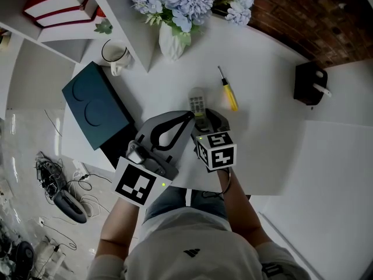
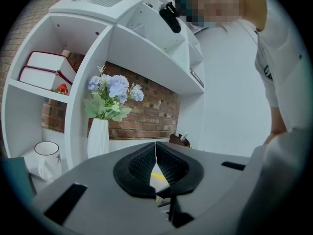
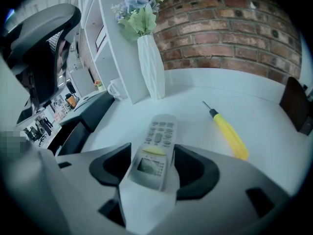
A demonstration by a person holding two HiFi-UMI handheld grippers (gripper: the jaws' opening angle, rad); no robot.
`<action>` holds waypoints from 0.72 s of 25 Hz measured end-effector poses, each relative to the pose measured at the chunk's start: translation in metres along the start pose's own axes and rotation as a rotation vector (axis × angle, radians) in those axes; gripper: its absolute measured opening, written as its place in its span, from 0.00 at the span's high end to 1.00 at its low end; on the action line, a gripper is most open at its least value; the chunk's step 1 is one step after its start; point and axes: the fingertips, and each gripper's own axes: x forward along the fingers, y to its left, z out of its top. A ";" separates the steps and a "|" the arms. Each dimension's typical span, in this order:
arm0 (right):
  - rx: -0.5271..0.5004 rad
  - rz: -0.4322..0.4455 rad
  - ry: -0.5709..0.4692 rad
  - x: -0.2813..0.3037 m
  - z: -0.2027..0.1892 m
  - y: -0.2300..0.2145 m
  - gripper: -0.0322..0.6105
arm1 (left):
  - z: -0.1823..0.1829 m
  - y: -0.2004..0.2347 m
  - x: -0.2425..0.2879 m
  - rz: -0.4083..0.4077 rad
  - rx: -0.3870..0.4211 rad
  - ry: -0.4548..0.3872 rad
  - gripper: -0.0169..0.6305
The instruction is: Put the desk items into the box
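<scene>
Right gripper (image 3: 152, 148) jaws wide, straddling remote (image 3: 159, 131) lying flat on desk (image 3: 195, 124). Left gripper (image 2: 156, 146) jaws closed together, empty.

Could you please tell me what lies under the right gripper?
A remote lies on the desk between the right gripper's open jaws. In the head view the gripper covers its near end.

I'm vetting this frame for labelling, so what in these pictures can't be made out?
- Grey remote control: its button print is too small in every view. In the head view the right gripper covers its near end.
- Dark teal box: the head view shows only its top, so the inside is hidden.
- Black holder: cut off by the right gripper view's dark rim. The white thing sticking out of it is too small to name in the head view.
</scene>
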 end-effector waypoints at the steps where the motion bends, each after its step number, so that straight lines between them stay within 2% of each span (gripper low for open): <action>1: 0.002 -0.009 0.002 0.001 -0.001 0.000 0.54 | 0.000 0.001 0.000 0.002 -0.003 -0.002 0.95; 10: -0.001 -0.111 -0.020 0.006 -0.002 -0.003 0.53 | -0.001 0.004 0.001 0.008 -0.014 -0.002 0.95; 18: 0.088 -0.067 -0.059 -0.004 0.000 -0.008 0.54 | 0.000 0.005 -0.006 0.023 -0.018 -0.004 0.95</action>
